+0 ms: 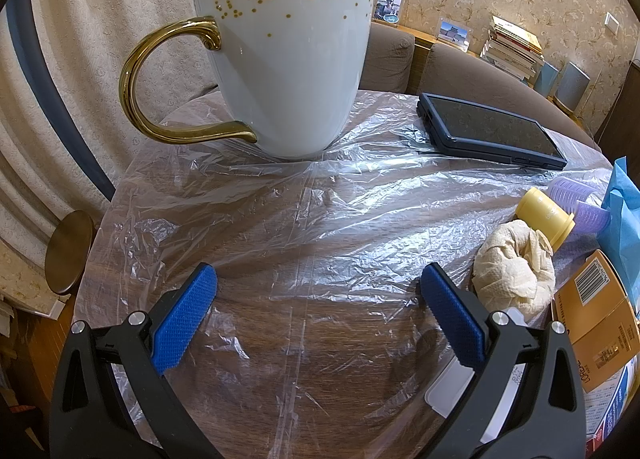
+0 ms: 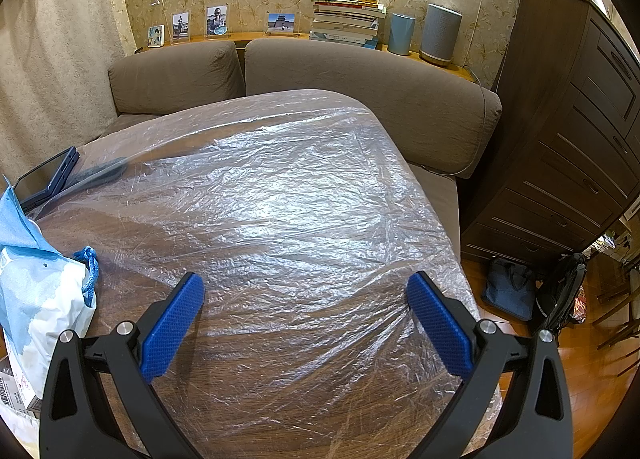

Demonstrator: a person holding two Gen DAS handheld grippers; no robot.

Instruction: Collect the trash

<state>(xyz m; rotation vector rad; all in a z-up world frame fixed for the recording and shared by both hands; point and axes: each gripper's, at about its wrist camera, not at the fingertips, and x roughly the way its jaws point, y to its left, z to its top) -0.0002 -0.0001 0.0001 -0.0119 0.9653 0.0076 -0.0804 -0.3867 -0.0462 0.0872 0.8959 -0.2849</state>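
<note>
A crumpled beige tissue [image 1: 514, 265] lies on the plastic-covered wooden table [image 1: 304, 227], just right of my left gripper's right finger. My left gripper [image 1: 318, 279] is open and empty, low over the table. An orange cardboard box [image 1: 596, 323] lies at the right edge, with a flat white item [image 1: 456, 387] beside it. My right gripper [image 2: 306, 287] is open and empty above the table's right part. A blue and white drawstring bag [image 2: 36, 283] stands at its left and shows in the left wrist view [image 1: 622, 219].
A white mug with gold dots and handle [image 1: 280, 59] stands at the far left. A dark tablet [image 1: 492, 131] lies behind. A yellow cap [image 1: 546, 215] and purple rollers [image 1: 580, 203] lie near the bag. A brown sofa [image 2: 360, 79] and dark cabinet [image 2: 568, 119] surround the table.
</note>
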